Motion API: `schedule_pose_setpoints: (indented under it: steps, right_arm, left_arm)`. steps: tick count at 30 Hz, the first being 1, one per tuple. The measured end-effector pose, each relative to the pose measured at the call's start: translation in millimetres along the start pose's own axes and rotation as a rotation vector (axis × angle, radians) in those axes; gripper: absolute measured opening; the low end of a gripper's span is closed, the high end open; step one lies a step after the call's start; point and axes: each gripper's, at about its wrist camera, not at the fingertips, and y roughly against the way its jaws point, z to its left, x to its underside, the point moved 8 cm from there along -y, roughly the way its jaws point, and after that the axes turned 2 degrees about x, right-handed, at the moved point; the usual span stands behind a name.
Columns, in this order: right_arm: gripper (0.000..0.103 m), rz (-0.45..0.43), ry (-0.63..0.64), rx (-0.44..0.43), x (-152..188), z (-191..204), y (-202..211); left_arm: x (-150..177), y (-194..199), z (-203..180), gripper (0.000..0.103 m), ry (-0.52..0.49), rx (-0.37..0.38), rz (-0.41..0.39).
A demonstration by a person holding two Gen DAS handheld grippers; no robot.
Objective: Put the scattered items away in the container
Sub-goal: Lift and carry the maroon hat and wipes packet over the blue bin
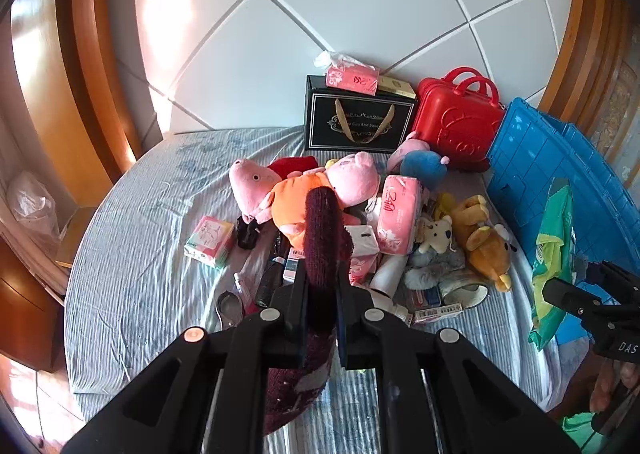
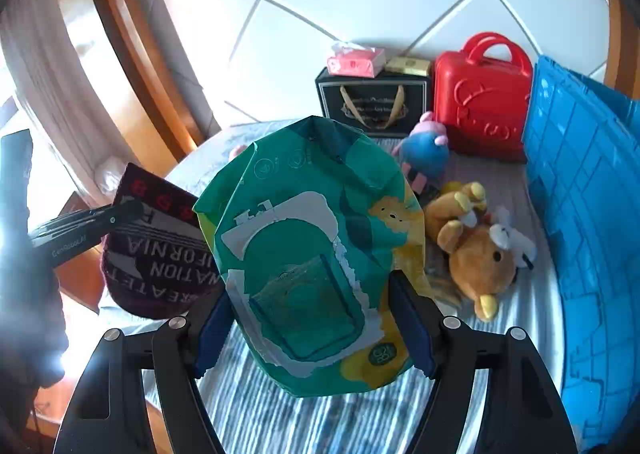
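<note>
In the left wrist view, the left gripper (image 1: 322,294) at lower centre is clamped tight on a dark red knitted hat (image 1: 322,238), held above the pile of toys; the blue crate (image 1: 560,158) stands at the right edge. In the right wrist view, the right gripper (image 2: 312,330) pinches a green wipes pack (image 2: 308,254) at centre, the crate (image 2: 580,174) again at right. Both items look lifted, probably clear of the bed; next comes carrying them over the crate's rim.

Maroon knit hat (image 1: 322,238), green wipes pack (image 2: 312,254), blue crate (image 2: 580,190), perhaps striped sheet (image 1: 132,254).
</note>
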Motion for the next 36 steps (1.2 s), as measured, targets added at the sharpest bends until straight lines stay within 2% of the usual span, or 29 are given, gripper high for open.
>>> schedule_pose_setpoints:
  steps: [18, 36]
  right_arm:
    - [0.073, -0.127, 0.019, -0.031, -55, -17, 73]
    - [0.073, -0.218, 0.011, -0.026, -89, -91, 130]
  left_arm:
    - [-62, 56, -60, 0.011, -0.047, -0.002, -0.117]
    - [-121, 86, -161, 0.011, -0.100, 0.007, -0.220]
